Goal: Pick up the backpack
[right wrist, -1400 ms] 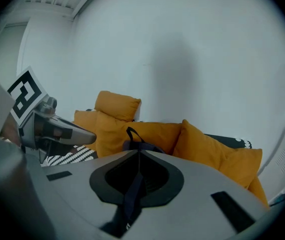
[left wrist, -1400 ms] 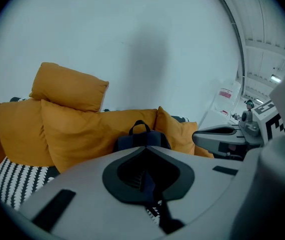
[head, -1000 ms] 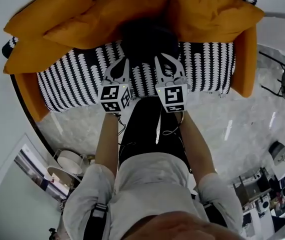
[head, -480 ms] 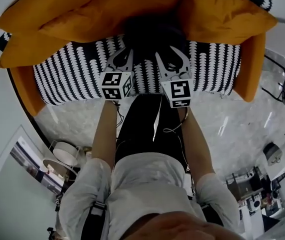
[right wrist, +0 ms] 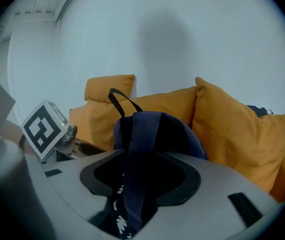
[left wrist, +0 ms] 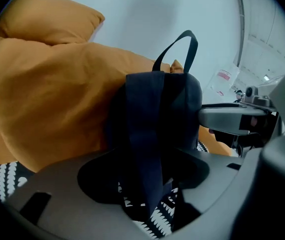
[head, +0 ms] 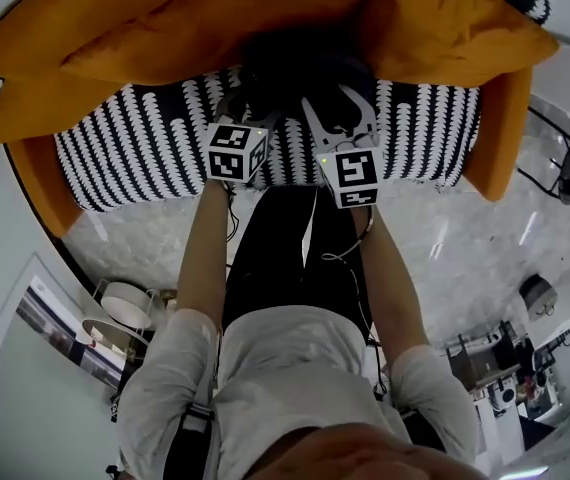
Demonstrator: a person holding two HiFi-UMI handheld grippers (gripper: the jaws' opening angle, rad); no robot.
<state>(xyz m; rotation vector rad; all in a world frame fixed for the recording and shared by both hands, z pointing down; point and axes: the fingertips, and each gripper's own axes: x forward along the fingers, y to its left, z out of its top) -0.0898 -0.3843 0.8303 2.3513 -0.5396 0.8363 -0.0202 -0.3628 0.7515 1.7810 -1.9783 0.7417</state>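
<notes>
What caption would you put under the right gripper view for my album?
Right gripper, fingers opening around a strap of the dark backpack, orange cushions behind.

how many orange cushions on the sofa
3 clear in the head view: left cushion, middle cushion behind the backpack, right cushion. An orange shape below the left cushion may be a fourth.

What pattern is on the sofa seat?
Sofa seat: black with rows of white marks, clearest in the head view.
</notes>
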